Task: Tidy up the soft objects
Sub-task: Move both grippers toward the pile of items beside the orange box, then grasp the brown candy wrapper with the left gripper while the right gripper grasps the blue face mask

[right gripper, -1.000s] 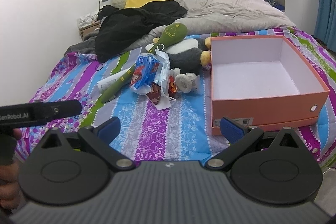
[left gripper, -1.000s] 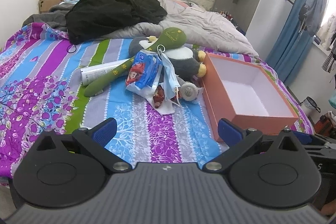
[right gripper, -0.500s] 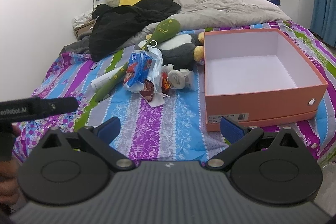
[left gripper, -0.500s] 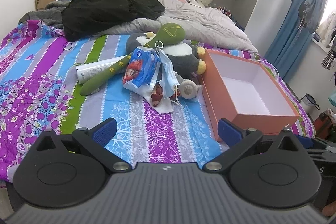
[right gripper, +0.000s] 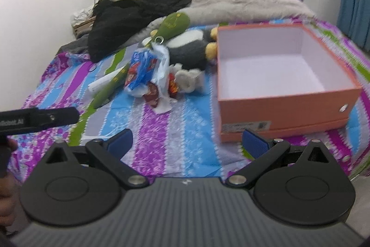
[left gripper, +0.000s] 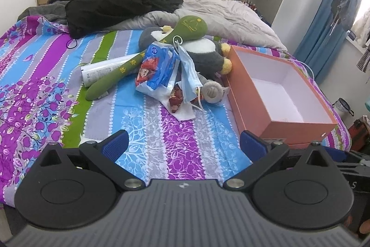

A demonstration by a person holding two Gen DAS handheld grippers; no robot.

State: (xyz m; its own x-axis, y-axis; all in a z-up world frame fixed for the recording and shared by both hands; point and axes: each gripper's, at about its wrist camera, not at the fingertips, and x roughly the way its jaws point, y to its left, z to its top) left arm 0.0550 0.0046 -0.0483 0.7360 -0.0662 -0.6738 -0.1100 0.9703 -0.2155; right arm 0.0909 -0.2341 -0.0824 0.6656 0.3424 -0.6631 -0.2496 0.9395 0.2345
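Observation:
A pile lies mid-bed: a grey and white plush penguin (left gripper: pixel 203 54) (right gripper: pixel 189 48), a long green plush mallet (left gripper: pixel 148 50) (right gripper: pixel 171 24), a blue snack bag (left gripper: pixel 157 66) (right gripper: pixel 141 68), a blue face mask (left gripper: pixel 188 71) and a small grey plush (left gripper: pixel 212 92) (right gripper: pixel 189 80). An open, empty orange box (left gripper: pixel 249 89) (right gripper: pixel 284 105) stands to the right of the pile. My left gripper (left gripper: pixel 183 144) is open and empty over the near bedspread. My right gripper (right gripper: pixel 187 140) is open and empty, near the box's front corner.
A white tube (left gripper: pixel 104 68) lies under the mallet. A black garment (left gripper: pixel 120 1) and a grey duvet (left gripper: pixel 226 15) cover the far half of the bed. The striped purple and blue bedspread (left gripper: pixel 161 142) lies in front. The left gripper's body (right gripper: pixel 39 119) shows in the right wrist view.
Both grippers have moved forward toward the pile and the box, which look larger and closer now. Both stay open. Nothing on the bed has moved.

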